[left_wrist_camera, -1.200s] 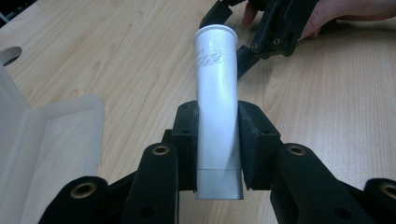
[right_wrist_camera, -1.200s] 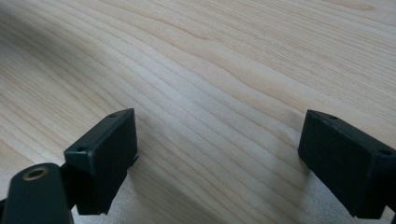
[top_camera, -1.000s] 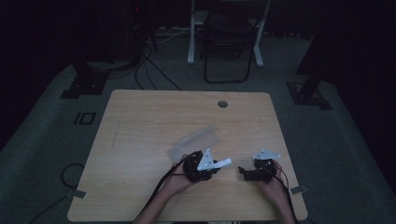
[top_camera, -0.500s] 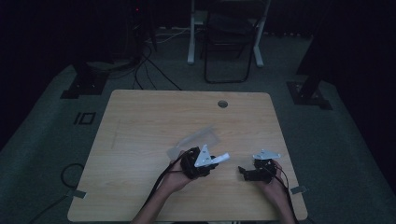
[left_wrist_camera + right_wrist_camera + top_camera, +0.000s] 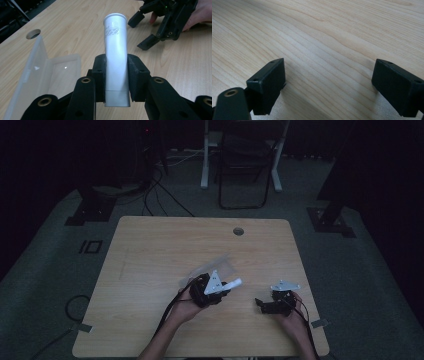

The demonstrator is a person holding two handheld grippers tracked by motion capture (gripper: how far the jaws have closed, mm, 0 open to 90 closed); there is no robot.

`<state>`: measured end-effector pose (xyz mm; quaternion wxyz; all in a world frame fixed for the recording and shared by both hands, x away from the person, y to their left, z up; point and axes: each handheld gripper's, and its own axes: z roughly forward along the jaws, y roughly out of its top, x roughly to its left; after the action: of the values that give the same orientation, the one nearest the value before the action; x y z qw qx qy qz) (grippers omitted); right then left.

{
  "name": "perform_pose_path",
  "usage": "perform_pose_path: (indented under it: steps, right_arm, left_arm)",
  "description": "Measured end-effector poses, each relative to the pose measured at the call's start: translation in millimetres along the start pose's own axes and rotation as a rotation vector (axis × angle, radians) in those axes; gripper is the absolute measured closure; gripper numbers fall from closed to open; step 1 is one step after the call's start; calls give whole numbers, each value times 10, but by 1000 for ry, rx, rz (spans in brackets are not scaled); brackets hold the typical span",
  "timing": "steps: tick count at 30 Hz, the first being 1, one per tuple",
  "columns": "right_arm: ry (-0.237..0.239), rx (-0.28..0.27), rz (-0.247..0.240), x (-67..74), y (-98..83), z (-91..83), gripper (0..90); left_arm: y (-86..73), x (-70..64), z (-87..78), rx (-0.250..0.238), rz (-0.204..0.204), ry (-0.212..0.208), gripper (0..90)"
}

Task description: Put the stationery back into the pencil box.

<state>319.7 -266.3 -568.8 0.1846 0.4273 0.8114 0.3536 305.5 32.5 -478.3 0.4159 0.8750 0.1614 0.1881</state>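
The left hand-held gripper [image 5: 116,75] is clamped on a white tube [image 5: 115,57], its two black pads pressing the tube's lower part from either side, so that the tube stands out beyond the jaws with its flared open end farthest from the camera. In the high view the left hand-held gripper [image 5: 220,287] sits over the near middle of the desk [image 5: 165,245], with the tube [image 5: 234,283] pointing toward the right and held clear of the wood. Just to the left of the jaws in the left gripper view lies a clear plastic case [image 5: 47,75], open, with its lid raised on the far side; in the high view the case [image 5: 220,267] lies on the desk just beyond the left hand-held gripper. The right hand-held gripper [image 5: 265,305] rests near the desk's near right corner, held by a hand, well apart from the tube. In its own view the right hand-held gripper [image 5: 332,85] has its jaws wide apart with bare wood between them, low over the desk. A round hole [image 5: 238,231] is cut in the desk near its far edge.
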Motion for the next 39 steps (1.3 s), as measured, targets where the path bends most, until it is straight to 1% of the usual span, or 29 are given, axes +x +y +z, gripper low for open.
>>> perform_pose_path:
  steps: [7,14,20,26,39]
  right_arm:
    - [0,1,1,1,0,-1,116]
    - [0,0,2,1,1,0,116]
    - [0,0,1,1,0,0,116]
    - [0,-1,0,0,0,1,116]
    - [0,-1,0,0,0,0,116]
  left_arm:
    - [-17,53,-5,-4,-14,15,708]
    - [-39,113,0,0,-26,39,708]
    - [-72,179,22,8,-47,64,707]
    - [-106,239,38,14,-64,79,708]
    - [-137,304,49,17,-79,104,708]
